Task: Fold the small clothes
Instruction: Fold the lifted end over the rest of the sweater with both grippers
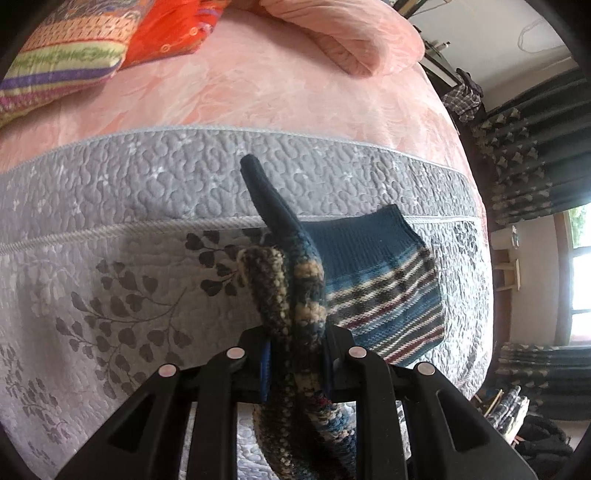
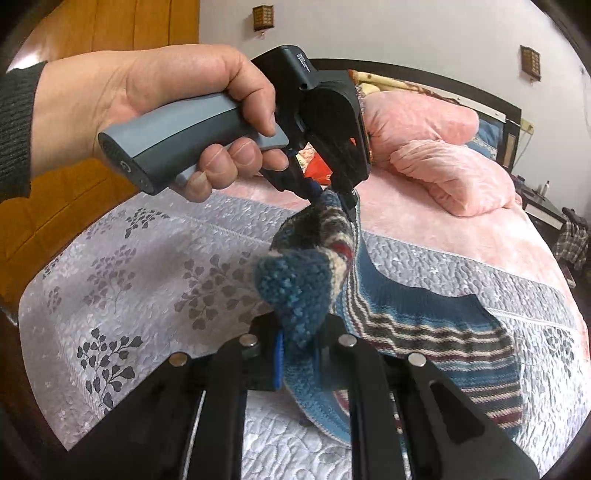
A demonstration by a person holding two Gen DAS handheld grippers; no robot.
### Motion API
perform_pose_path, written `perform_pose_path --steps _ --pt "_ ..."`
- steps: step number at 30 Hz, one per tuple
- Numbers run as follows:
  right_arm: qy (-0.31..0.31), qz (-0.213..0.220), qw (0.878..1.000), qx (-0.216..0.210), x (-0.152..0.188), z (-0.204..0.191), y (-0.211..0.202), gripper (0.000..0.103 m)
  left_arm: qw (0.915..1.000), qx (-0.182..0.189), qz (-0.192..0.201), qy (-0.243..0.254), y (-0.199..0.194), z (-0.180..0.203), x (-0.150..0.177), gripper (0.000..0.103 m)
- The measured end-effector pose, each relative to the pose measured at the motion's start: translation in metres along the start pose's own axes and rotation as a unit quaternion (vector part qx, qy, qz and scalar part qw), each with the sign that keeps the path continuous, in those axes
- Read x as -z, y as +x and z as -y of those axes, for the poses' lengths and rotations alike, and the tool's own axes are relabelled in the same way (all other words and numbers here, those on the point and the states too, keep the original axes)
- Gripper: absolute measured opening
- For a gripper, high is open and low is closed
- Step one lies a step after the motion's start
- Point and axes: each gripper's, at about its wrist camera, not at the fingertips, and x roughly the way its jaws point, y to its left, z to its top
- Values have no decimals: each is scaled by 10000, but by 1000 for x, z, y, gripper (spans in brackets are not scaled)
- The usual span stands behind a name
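The striped sock [image 2: 295, 295] hangs just above the gray bed cover [image 2: 147, 266], over a second sock [image 2: 443, 332] that lies flat there. My left tongs [image 2: 334, 192] pinch one end tight and my right tongs [image 2: 297, 354] pinch the other. I think I should keep both squeezes firm, pull it straight, and lay it down flat on its twin.

a home bedroom; bed [image 2: 155, 258] with grey quilted cover, pink pillows [image 2: 454, 177], dark curtains [image 1: 532, 155], wooden wardrobe [image 2: 110, 29]

a blue striped knit sock [image 2: 424, 325] hangs lifted at two bunched ends, its middle draped on the grey quilt.
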Motion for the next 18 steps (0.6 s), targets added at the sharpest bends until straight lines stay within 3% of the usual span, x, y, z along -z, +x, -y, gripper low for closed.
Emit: perform_pose_path --steps 18 --pt "515 123 9983 225 13 74 -33 10 9991 -264 -76 327 20 100 -17 19"
